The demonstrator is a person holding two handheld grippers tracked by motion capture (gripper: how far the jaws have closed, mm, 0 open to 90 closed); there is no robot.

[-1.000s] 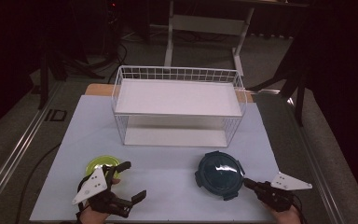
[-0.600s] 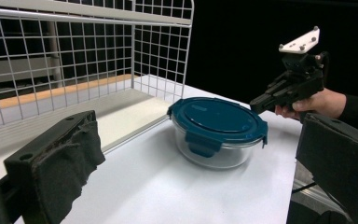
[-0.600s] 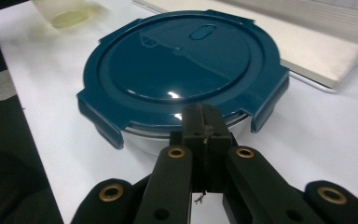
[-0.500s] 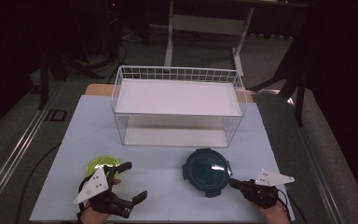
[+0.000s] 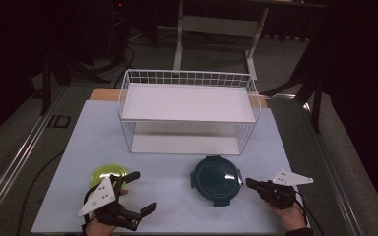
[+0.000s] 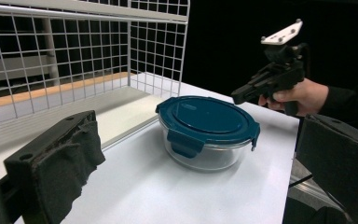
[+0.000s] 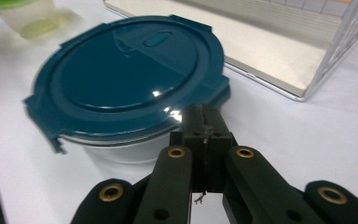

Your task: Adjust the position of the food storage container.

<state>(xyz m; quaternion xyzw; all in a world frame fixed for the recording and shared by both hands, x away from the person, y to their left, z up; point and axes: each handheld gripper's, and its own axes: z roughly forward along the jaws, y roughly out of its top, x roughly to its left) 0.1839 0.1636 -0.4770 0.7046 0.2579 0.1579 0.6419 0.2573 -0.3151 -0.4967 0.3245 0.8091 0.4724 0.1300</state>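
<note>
On the worktop (image 5: 177,196) before the rack (image 5: 189,110), the right tool (image 5: 252,184), jaws pressed together, is nudging the teal-lidded bowl (image 5: 216,179), probably repositioning it; the left tool (image 5: 139,192) is waiting wide apart.

Both hands sit low at the near edge of the table. The left gripper (image 5: 138,191) has its jaws spread wide, pointing right. The right gripper (image 5: 250,183) has its jaws pressed together, pointing left, held in the right hand (image 5: 288,216).

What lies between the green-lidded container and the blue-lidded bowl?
In the high view, bare white tabletop separates the green-lidded container from the blue-lidded bowl.
</note>
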